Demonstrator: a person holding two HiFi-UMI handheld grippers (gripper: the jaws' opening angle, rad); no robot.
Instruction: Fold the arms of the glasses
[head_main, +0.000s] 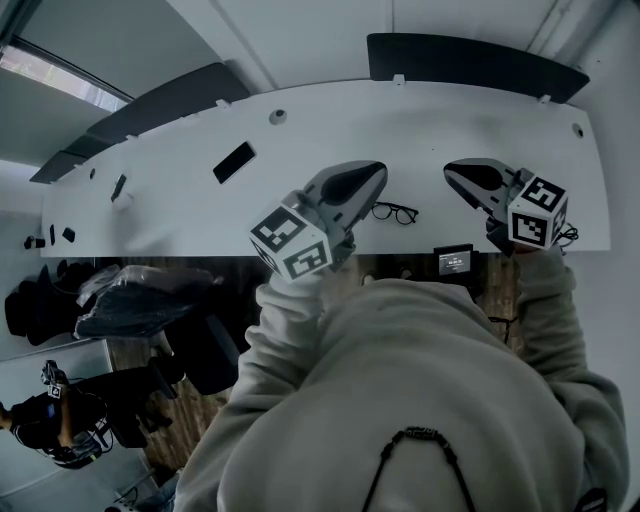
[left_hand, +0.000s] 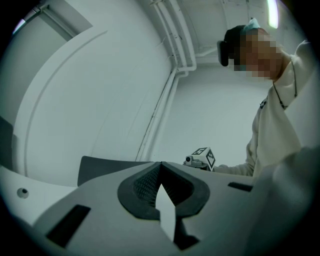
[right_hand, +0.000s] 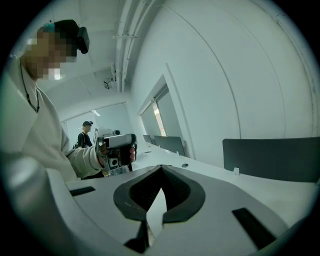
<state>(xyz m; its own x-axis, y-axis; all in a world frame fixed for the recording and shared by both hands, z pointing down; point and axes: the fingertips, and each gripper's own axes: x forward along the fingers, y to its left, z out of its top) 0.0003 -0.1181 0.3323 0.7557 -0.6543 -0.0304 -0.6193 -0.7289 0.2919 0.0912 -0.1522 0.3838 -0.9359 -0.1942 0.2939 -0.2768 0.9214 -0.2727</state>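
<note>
Black-framed glasses (head_main: 395, 212) lie on the white table (head_main: 180, 200) near its front edge, seen only in the head view. My left gripper (head_main: 375, 172) hovers just left of and above them, jaws shut with nothing between them. My right gripper (head_main: 452, 172) is held to the right of the glasses, also shut and empty. Each gripper view shows closed jaw tips, my left gripper (left_hand: 161, 165) and my right gripper (right_hand: 161, 168), pointing level across the table. The glasses do not appear in either gripper view.
A black phone (head_main: 234, 162) lies on the table at the left, with small dark items (head_main: 118, 187) further left. A small device with a screen (head_main: 453, 262) sits at the table's front edge. Dark panels (head_main: 470, 60) stand behind the table. Another person (right_hand: 86, 133) stands far off.
</note>
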